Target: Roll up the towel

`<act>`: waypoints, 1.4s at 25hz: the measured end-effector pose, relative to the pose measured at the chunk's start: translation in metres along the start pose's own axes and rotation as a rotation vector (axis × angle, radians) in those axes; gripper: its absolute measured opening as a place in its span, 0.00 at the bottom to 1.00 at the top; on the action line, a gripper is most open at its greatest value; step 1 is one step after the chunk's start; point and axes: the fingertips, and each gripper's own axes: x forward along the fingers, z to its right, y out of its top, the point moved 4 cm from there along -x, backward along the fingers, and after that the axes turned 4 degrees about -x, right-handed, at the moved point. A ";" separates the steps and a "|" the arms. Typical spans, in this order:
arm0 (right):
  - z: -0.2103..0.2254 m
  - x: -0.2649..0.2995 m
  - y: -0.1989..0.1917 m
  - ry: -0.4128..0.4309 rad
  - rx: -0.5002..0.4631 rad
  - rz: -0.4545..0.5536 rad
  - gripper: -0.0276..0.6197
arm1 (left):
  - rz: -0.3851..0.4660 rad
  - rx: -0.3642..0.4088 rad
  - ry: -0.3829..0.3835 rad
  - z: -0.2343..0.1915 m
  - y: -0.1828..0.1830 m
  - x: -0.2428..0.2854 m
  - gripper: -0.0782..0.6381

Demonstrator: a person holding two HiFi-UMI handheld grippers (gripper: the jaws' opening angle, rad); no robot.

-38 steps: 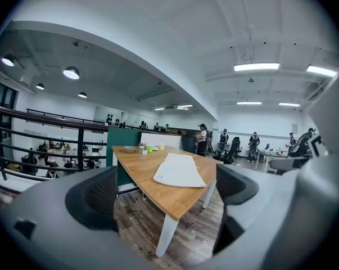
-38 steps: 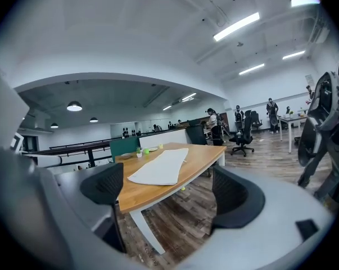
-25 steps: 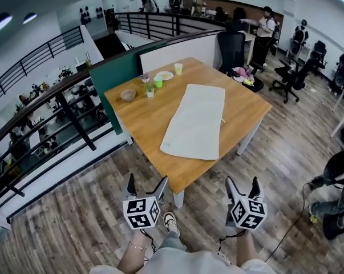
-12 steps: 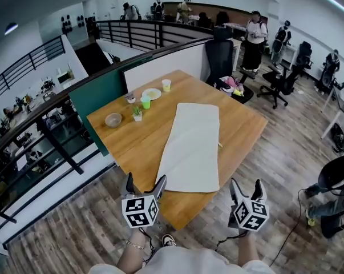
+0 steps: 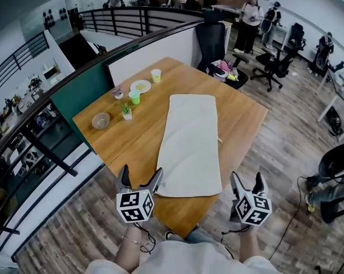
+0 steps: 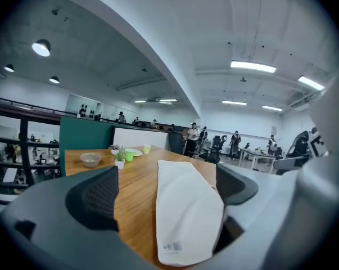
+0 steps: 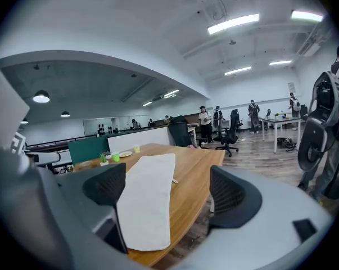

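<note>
Two grippers, the left gripper and the right gripper, both stand with jaws wide apart, holding and touching nothing, at the near edge of the one table. One towel lies flat and unrolled along the table, its near end just ahead of the left gripper. Toward the far left sit one bowl, one small plant, two cups, one plate and what may be a small pot

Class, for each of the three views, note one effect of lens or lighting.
Head view: fisheye curves the railing; the towel is sharp, evenly lit. Left gripper view: black vignette rims the frame, ceiling lamps glare. Right gripper view: same vignette; table edge bows.
</note>
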 end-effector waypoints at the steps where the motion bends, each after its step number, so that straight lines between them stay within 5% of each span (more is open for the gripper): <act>1: 0.003 0.004 -0.001 0.001 0.001 -0.006 0.77 | -0.001 0.016 -0.025 0.002 -0.001 0.005 0.88; 10: 0.008 0.041 0.004 0.049 -0.012 -0.036 0.75 | -0.064 0.040 -0.068 0.003 -0.006 0.040 0.88; 18: -0.010 0.056 -0.022 0.277 -0.117 -0.150 0.67 | -0.203 0.057 -0.207 0.012 -0.035 0.050 0.88; 23: -0.014 0.058 -0.059 0.439 -0.232 -0.287 0.63 | -0.386 0.209 -0.319 0.007 -0.072 0.042 0.84; 29: -0.017 0.055 -0.105 0.637 -0.362 -0.445 0.58 | -0.573 0.292 -0.402 -0.006 -0.111 0.026 0.75; 35: -0.029 0.052 -0.138 0.813 -0.480 -0.566 0.49 | -0.767 0.499 -0.579 0.002 -0.147 0.012 0.62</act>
